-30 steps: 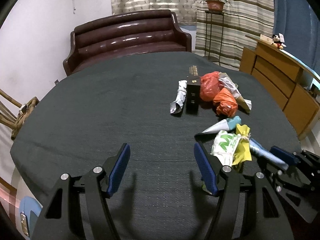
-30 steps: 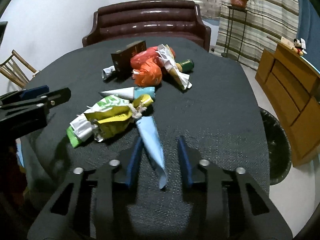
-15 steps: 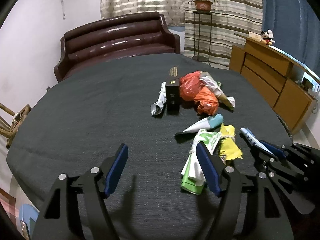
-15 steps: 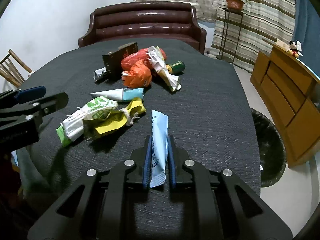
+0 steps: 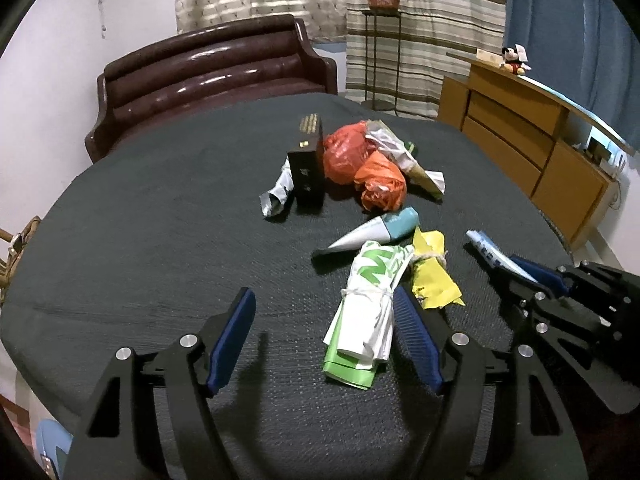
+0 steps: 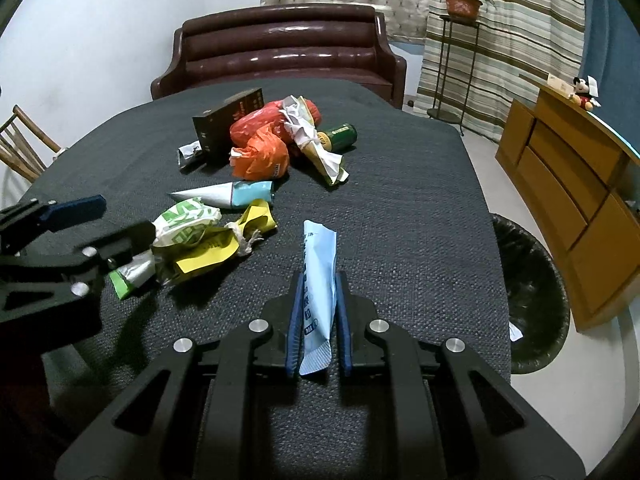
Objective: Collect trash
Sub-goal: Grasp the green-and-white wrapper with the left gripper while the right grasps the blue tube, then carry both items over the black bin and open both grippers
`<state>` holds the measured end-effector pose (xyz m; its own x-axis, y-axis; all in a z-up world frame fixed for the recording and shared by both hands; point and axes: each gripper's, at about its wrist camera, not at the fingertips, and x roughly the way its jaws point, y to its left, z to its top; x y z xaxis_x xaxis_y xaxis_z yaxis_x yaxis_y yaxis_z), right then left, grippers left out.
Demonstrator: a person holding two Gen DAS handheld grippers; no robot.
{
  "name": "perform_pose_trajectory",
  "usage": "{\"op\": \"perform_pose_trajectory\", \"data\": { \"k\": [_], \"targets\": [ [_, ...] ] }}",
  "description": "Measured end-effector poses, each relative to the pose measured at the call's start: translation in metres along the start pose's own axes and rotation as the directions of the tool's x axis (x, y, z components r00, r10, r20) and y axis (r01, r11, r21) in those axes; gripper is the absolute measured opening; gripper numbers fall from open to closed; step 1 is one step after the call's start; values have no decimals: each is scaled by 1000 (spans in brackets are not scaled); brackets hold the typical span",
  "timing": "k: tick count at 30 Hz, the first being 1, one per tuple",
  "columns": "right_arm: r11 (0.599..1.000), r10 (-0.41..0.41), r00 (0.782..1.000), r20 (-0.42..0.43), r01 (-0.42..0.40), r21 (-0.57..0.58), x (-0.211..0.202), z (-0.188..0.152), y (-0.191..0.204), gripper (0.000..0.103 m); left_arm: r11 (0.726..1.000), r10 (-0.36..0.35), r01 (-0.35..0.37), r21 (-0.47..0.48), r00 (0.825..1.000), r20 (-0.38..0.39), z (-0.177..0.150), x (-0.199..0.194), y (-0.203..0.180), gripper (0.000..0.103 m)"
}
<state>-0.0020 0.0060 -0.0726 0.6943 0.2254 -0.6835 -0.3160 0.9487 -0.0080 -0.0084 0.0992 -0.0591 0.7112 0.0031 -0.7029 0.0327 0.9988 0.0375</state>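
Your right gripper point(image 6: 318, 312) has its blue pads pressed against both sides of a light blue sachet point(image 6: 319, 280); the packet stands up between your fingers, its upper end jutting forward past the tips and its crimped lower end hanging behind them, lifted off the dark table point(image 6: 400, 208). Your left gripper point(image 5: 326, 340) has its fingers spread wide with nothing between them, hovering low over the cloth. Just inside your left gripper's right-hand finger lies a bundle of green-and-white wrappers point(image 5: 366, 312) tied with string, its near end almost touching that pad, and a crumpled yellow wrapper point(image 5: 434, 276) sits just beyond that fingertip, tied to the same bundle. Ahead of both lies a white and teal cone wrapper point(image 5: 376, 232). Farther forward of your left fingers is the main heap: a dark brown box point(image 5: 307, 168) on its edge, a silver foil scrap point(image 5: 276, 196) on its left, two orange plastic bags point(image 5: 360, 164) touching on its right, and a white paper cone wrapper point(image 5: 404, 156) draped over them. From your right wrist, a green can point(image 6: 340, 136) shows behind that heap, and a black-lined trash bin point(image 6: 532, 296) stands on the floor to the right of your fingers, beside the table's edge.
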Motion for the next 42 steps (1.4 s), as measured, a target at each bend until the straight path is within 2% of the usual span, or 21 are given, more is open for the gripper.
{"op": "perform_pose_trajectory", "data": {
  "k": [6, 12, 16, 23, 32, 37, 42],
  "targets": [
    [1000, -5, 1000, 0, 5, 6, 1, 0, -2, 15, 1000, -7, 7, 14, 1000, 5, 0, 5, -4, 69],
    [1000, -4, 1000, -1, 4, 8, 1, 0, -2, 15, 998, -66, 66, 5, 998, -20, -3, 11, -5, 55],
    [1000, -4, 1000, -1, 4, 7, 1, 0, -2, 16, 997, -74, 74, 14, 997, -35, -4, 17, -7, 36],
    [1000, -3, 1000, 1, 3, 9, 1, -1, -2, 15, 998, -53, 53, 21, 999, -3, -6, 11, -8, 33],
    [1000, -15, 999, 32, 14, 28, -6, 3, -11, 15, 999, 13, -17, 33, 993, 113, 4, -15, -9, 33],
    [998, -43, 997, 57, 40, 51, -13, 10, -24, 15, 1000, -8, 5, 17, 988, 155, 21, -25, -13, 33],
    [991, -105, 990, 96, 96, 93, -25, 22, -53, 15, 999, -44, 38, 32, 980, 196, 41, -26, -33, 33]
  ]
}}
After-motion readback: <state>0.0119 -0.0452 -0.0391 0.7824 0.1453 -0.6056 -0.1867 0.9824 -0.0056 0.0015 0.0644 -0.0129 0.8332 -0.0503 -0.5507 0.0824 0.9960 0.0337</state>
